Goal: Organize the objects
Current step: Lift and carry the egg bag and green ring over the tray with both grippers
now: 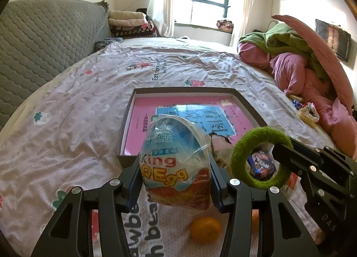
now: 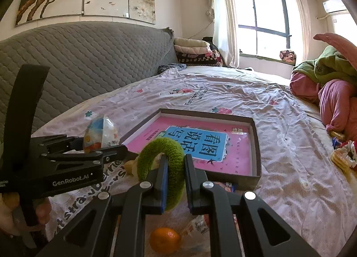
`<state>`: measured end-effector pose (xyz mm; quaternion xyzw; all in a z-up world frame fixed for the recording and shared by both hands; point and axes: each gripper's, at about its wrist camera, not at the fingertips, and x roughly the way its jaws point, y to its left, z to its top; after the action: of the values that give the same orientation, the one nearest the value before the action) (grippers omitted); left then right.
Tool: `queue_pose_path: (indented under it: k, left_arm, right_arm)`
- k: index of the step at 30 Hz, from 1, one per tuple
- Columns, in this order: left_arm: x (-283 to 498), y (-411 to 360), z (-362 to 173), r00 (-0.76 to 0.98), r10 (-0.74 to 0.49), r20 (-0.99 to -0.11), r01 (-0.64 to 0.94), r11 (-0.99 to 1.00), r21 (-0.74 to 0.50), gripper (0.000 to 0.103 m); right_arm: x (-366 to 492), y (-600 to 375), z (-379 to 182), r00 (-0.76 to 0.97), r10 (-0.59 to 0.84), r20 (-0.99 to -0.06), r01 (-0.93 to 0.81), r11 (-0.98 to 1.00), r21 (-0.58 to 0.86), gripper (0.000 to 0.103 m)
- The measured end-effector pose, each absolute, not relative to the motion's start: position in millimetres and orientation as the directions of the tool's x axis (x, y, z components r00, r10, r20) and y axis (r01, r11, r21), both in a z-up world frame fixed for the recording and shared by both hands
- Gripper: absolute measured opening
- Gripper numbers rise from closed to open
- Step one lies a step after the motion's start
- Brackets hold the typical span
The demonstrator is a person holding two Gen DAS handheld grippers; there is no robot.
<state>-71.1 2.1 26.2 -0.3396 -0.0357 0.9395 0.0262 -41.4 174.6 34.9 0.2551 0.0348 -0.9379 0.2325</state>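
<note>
My left gripper [image 1: 176, 179] is shut on a plastic-wrapped toy egg package [image 1: 176, 163], held above the bed just before the near edge of a shallow grey box [image 1: 127, 118] with a pink and blue book [image 1: 191, 121] in it. My right gripper [image 2: 176, 167] is shut on a green fuzzy ring [image 2: 160, 159], held above the bed near the box's [image 2: 256, 145] front left corner. The ring also shows in the left wrist view [image 1: 258, 156], and the egg package in the right wrist view [image 2: 100, 136]. An orange [image 1: 205, 230] lies on the sheet below both grippers.
A snack packet [image 1: 261, 163] lies on the sheet by the box's near right corner. Pink and green bedding [image 1: 301, 67] is piled at the right with small items [image 2: 343, 156] beside it. A grey quilted headboard [image 2: 89, 63] runs along the left.
</note>
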Motion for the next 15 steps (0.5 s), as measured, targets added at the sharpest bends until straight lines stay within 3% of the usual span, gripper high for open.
queue_pose_path:
  k: [15]
  left_arm:
    - [-94,6,26,-0.770,0.077,-0.634,-0.025,-0.996,-0.091,0.053]
  right_arm:
    - [-62,174,37,-0.765,-0.434,-0.477,0.461,-0.885,0.067,0.014]
